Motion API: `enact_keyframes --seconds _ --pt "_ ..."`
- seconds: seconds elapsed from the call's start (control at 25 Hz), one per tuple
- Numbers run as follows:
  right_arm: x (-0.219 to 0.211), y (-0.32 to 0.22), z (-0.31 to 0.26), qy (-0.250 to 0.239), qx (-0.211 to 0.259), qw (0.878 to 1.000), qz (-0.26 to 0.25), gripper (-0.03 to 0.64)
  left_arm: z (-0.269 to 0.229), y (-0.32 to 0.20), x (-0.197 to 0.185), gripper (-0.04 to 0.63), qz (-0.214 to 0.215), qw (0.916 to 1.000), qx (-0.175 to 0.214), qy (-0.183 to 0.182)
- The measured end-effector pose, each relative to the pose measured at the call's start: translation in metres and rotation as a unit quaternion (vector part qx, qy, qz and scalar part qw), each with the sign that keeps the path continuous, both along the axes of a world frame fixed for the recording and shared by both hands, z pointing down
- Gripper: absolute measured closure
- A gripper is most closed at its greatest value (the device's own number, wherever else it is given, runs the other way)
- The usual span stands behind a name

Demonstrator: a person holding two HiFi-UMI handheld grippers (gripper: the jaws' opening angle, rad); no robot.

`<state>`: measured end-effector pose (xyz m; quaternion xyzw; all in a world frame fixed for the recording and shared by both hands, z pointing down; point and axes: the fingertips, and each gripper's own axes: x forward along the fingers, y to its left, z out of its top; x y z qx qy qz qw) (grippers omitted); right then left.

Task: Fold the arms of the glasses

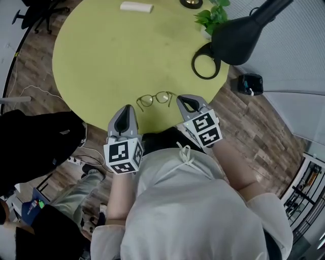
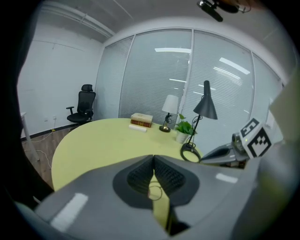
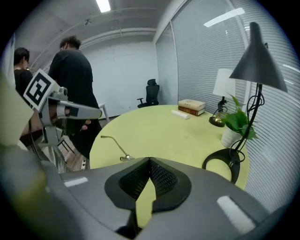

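A thin-framed pair of glasses (image 1: 156, 99) lies on the round yellow-green table (image 1: 117, 56) close to its near edge, arms unfolded and pointing at me. My left gripper (image 1: 127, 108) hangs just short of the glasses' left side, its jaws shut and empty. My right gripper (image 1: 183, 99) sits at their right end, also shut and empty. In the left gripper view a lens rim of the glasses (image 2: 154, 191) shows below the closed pads (image 2: 140, 176). In the right gripper view one arm of the glasses (image 3: 115, 145) juts out to the left of the closed jaws.
A black desk lamp (image 1: 238, 38) with a ring base (image 1: 205, 63) and a potted plant (image 1: 213, 18) stand at the table's right. A white bar (image 1: 136, 7), books (image 2: 141, 120) and a small lamp (image 2: 169, 110) are at the far side. People (image 3: 75, 84) stand to the left.
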<state>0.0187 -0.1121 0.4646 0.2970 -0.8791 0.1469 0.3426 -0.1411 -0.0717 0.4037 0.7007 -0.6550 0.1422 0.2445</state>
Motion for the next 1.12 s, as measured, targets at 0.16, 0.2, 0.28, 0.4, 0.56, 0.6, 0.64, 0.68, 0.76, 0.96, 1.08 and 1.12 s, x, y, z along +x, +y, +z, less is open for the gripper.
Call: enact_keyframes --seconds 0.16,0.2,0.28,0.4,0.56,0.6,0.64,0.68,0.76,0.96,1.08,1.12 --pt "-0.002 -0.001 0.031 0.054 0.017 0.998 -0.032 0.607 0.026 0.002 -0.011 0.589 -0.008 0.9996 -0.026 0.008" --pt "-0.003 -0.001 0.037 0.063 0.017 0.997 -0.042 0.558 0.033 0.003 -0.012 0.589 -0.009 0.9994 -0.031 0.011" --pt "-0.005 0.0 0.049 0.079 0.013 0.995 -0.061 0.52 0.044 0.006 -0.014 0.589 -0.01 0.9989 -0.043 0.016" --pt "-0.011 -0.001 0.059 0.097 0.021 0.991 -0.094 0.497 0.057 0.009 -0.016 0.589 -0.01 0.998 -0.059 0.017" --pt "-0.019 -0.01 0.062 0.111 0.049 0.983 -0.141 0.492 0.068 0.004 -0.015 0.589 -0.01 0.9974 -0.069 0.019" --pt "-0.021 -0.01 0.062 0.115 0.052 0.98 -0.153 0.493 0.07 0.003 -0.015 0.589 -0.01 0.9972 -0.071 0.02" --pt "-0.023 -0.011 0.063 0.118 0.056 0.978 -0.163 0.5 0.072 0.002 -0.015 0.589 -0.009 0.9971 -0.073 0.02" --pt "-0.025 -0.011 0.063 0.121 0.062 0.976 -0.17 0.519 0.074 0.002 -0.015 0.589 -0.008 0.9969 -0.076 0.02" --pt "-0.026 -0.011 0.062 0.125 0.072 0.973 -0.183 0.562 0.078 0.0 -0.015 0.589 -0.004 0.9966 -0.08 0.018" --pt "-0.028 -0.008 0.063 0.14 0.082 0.963 -0.215 0.597 0.081 -0.004 -0.017 0.589 -0.002 0.9962 -0.085 0.018" --pt "-0.03 -0.005 0.064 0.146 0.087 0.958 -0.23 0.601 0.084 -0.004 -0.016 0.589 0.003 0.9961 -0.087 0.018" --pt "-0.03 -0.004 0.065 0.146 0.087 0.957 -0.233 0.601 0.086 -0.004 -0.015 0.589 0.006 0.9961 -0.086 0.018"
